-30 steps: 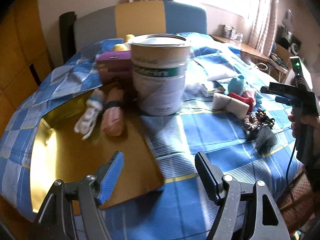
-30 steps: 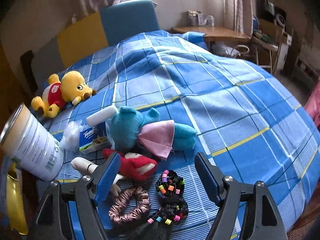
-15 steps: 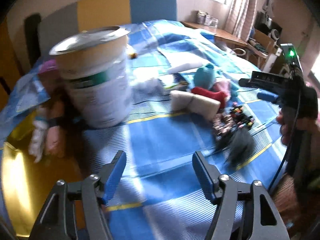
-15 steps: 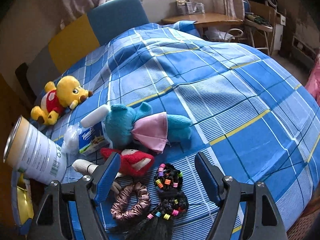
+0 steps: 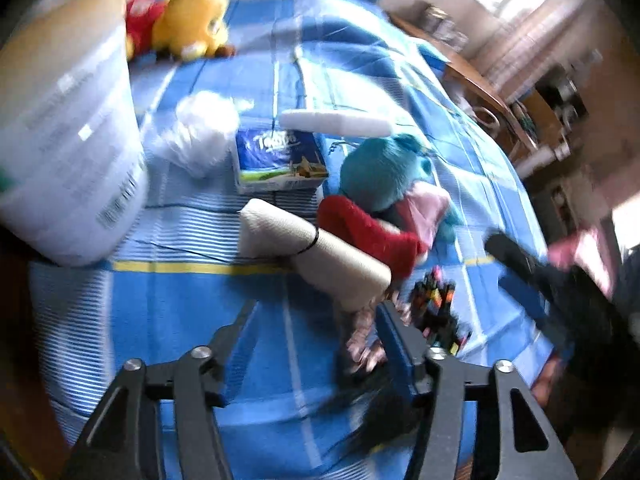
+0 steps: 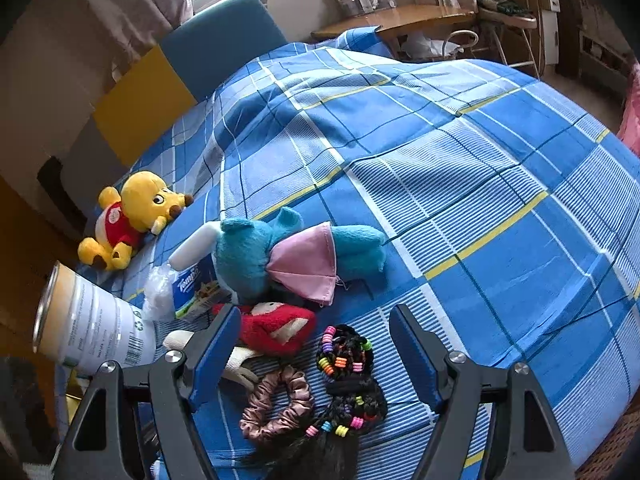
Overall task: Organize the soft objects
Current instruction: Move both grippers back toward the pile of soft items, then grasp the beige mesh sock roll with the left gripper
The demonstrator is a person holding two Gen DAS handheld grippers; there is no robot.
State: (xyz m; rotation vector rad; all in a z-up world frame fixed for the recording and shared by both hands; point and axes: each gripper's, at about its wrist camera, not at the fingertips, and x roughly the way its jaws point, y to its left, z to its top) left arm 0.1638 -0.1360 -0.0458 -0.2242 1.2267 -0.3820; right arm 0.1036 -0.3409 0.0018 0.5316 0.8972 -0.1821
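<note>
Both sets of jaws stand open and hold nothing. The right gripper [image 6: 310, 344] hovers low over the near edge of the bed, its jaws framing a black braided hairpiece with coloured beads [image 6: 346, 376] and a pink-brown scrunchie [image 6: 278, 406] just to its left. The left gripper [image 5: 316, 336] points at the same cluster from the left side; its view is blurred, so fine detail there cannot be told.

The soft things lie in a loose heap on the blue checked bedspread [image 6: 480, 184]: a red plush piece [image 6: 276, 326] touching a rolled cream cloth [image 5: 312, 256] bound by a thin black band, and beyond them a teal plush toy [image 6: 256, 256] with a pink cloth across it. A tissue pack [image 5: 276, 158] and a white tube [image 5: 336, 124] sit just past it, a tall can [image 6: 92, 322] stands at the left, and a yellow bear [image 6: 128, 220] lies apart, farther left.

Judging by this scatter, most of the sorting is still to do.

The hairpiece runs near to far, its loose hair toward the near edge. The cloth roll lies diagonally, its far end leftward.
</note>
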